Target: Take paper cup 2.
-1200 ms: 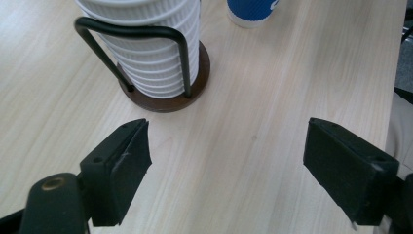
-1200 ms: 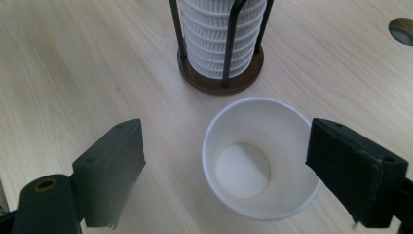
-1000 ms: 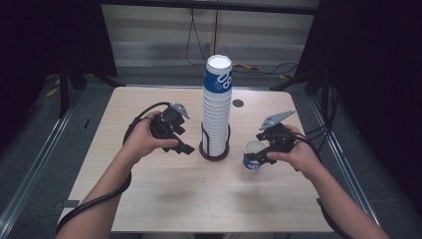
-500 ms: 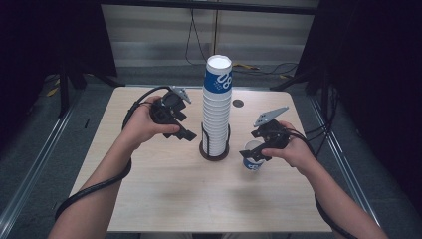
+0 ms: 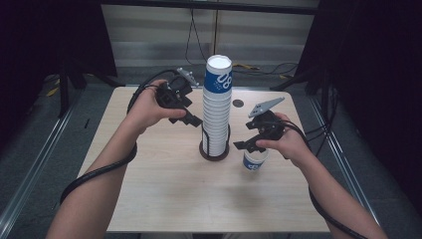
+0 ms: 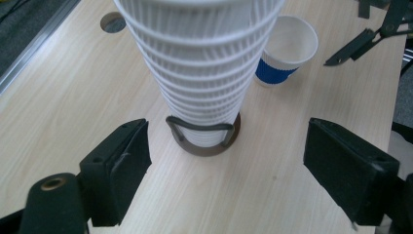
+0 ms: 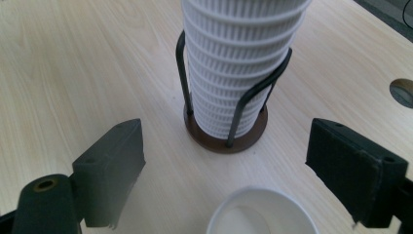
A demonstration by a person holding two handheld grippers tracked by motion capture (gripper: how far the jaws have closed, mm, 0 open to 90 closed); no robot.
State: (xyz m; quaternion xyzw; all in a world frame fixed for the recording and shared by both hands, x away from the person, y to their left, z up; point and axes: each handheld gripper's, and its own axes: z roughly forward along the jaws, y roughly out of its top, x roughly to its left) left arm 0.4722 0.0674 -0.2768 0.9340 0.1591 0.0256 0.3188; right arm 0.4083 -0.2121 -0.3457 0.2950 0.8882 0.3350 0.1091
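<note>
Left tongs (image 5: 191,119) hang above the tabletop (image 5: 164,194), left of the cup stack (image 5: 217,107), jaws apart, nothing between them. Stack stands upright in a dark wire holder (image 5: 214,149) at tabletop centre; top cup has a blue band. Single cup (image 5: 255,160) stands just right of the holder, mouth up. Right tongs (image 5: 245,146) hover just over it, jaws apart, not touching.

Cup stack (image 5: 217,107) mid-table (image 5: 164,199); single cup (image 5: 255,160) right.

Curtained lab: black drapes (image 5: 45,35), trailing cables (image 5: 259,67)
</note>
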